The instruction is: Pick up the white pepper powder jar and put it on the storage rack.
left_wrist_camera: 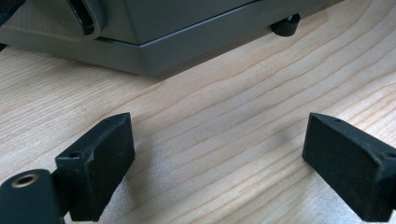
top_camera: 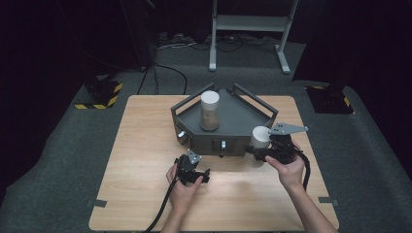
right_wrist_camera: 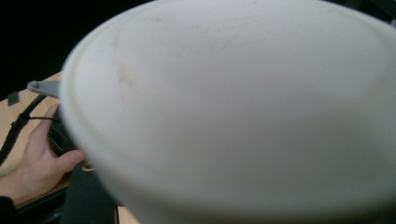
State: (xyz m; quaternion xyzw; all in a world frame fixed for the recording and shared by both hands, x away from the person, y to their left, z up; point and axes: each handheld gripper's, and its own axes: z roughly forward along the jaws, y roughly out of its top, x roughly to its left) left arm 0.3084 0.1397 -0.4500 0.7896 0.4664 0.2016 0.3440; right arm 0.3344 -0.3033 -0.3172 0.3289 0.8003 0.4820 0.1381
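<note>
A dark grey tray [top_camera: 242, 121] with side handles stands on the wooden table [top_camera: 145, 145]. On it, a sand timer [top_camera: 210, 110] with a white cap stands upright. My right gripper [top_camera: 261, 151] is shut on a second white-capped sand timer [top_camera: 260, 138], held off the table just beside the tray's right front corner. Its white cap [right_wrist_camera: 233, 107] sits blurred and very close in the right gripper view. My left gripper [top_camera: 200, 175] rests low near the table in front of the tray. Its jaws stand wide apart [left_wrist_camera: 217, 144] over bare wood with nothing between them.
The tray's grey front wall [left_wrist_camera: 177, 32] and a black rubber foot [left_wrist_camera: 286, 25] lie just ahead of the left jaws. Small knobs [top_camera: 182, 138] sit on the tray's front. Beyond the table are a metal stand [top_camera: 250, 24], floor cables and yellow-black striped bases [top_camera: 99, 94].
</note>
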